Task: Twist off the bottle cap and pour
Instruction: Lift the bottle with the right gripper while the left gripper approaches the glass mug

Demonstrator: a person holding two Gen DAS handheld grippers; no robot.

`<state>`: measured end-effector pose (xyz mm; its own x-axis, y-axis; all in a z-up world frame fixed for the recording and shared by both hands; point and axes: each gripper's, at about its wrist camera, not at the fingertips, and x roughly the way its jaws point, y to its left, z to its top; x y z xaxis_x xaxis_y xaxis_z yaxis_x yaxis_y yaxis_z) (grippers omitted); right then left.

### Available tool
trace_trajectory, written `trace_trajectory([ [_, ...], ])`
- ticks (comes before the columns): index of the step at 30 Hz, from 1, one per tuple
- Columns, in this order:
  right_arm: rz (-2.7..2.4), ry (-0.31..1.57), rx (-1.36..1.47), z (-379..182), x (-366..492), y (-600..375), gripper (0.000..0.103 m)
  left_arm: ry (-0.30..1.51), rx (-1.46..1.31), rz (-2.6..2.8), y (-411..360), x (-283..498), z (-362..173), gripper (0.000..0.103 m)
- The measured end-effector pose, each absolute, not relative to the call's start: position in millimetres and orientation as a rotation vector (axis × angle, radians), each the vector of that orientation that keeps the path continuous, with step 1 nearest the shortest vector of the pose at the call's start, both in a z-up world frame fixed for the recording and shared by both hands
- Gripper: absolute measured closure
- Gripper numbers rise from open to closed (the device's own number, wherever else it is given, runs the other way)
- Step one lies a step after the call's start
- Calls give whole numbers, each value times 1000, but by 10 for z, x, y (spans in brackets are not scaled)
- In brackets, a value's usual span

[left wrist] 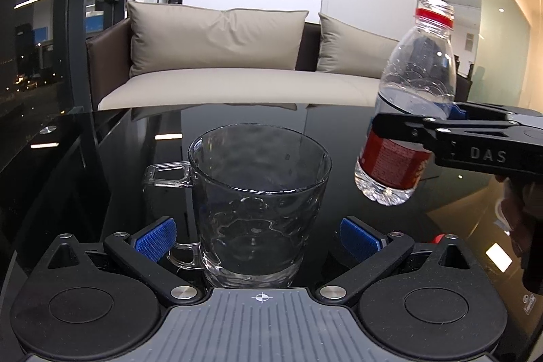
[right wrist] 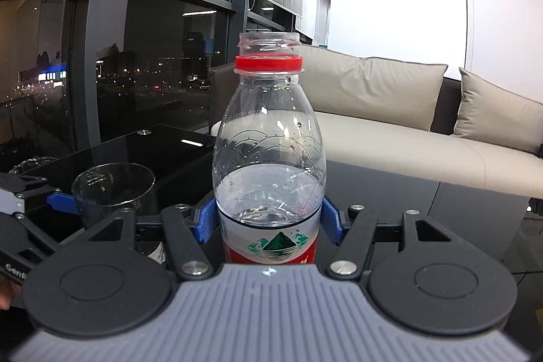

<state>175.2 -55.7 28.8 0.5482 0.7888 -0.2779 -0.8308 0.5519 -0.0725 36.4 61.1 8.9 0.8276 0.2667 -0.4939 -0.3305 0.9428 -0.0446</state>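
Note:
A clear plastic bottle (left wrist: 412,97) with a red label and a red neck ring is uncapped and about half full of water. My right gripper (right wrist: 269,221) is shut on the bottle (right wrist: 269,138) at its middle and holds it above the black table, tilted slightly. In the left wrist view the right gripper (left wrist: 407,121) comes in from the right. A clear glass mug (left wrist: 258,209) with a handle on its left stands on the table. My left gripper (left wrist: 258,240) is open, its blue pads (left wrist: 156,240) on either side of the mug, apart from it. A red cap (left wrist: 438,239) peeks out at the right.
The glossy black table (left wrist: 339,124) reflects lights. A beige sofa (left wrist: 237,80) with cushions stands behind it. Dark windows are on the left. The mug also shows in the right wrist view (right wrist: 113,189), left of the bottle, beside the left gripper's blue pad (right wrist: 61,201).

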Motion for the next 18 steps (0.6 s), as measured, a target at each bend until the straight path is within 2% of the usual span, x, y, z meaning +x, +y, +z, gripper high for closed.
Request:
trace_trajectory([
  [18,933,88,-409,246,1702,-360,40,499,-148,327,627,374,78,2],
])
